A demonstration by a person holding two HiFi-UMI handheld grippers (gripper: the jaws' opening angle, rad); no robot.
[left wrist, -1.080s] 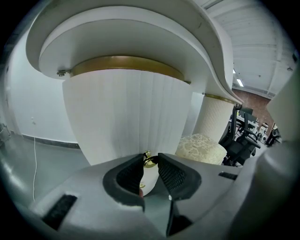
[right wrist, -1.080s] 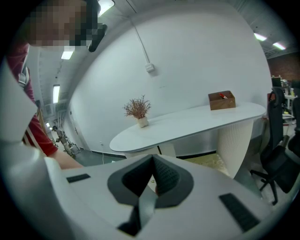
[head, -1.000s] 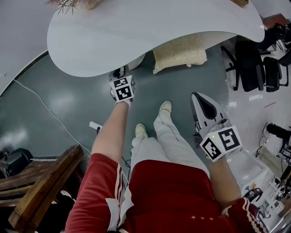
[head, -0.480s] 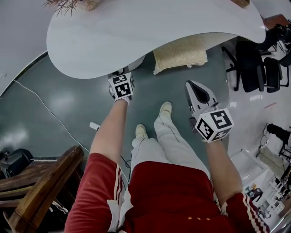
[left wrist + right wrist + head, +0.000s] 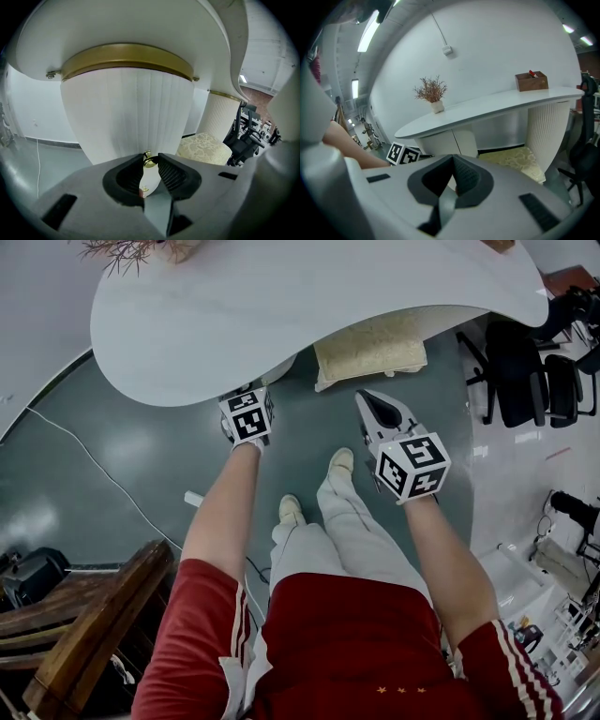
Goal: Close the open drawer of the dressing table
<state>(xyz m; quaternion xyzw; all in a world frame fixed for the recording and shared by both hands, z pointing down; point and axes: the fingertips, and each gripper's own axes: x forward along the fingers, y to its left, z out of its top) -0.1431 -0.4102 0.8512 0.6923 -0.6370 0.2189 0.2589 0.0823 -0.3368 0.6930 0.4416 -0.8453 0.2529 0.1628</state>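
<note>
Drawer knob (image 5: 149,162) is sitting pinched in the left tool (image 5: 150,157); the right tool (image 5: 453,161) is hanging clenched, empty.

You have a white, vertically ribbed drawer front (image 5: 126,112) with a gold band (image 5: 126,56) above it and a small gold knob (image 5: 149,161) on it. Beside it sits a cream, floral-patterned cushion (image 5: 205,147); beneath it, glossy dark green floor (image 5: 122,456).
</note>
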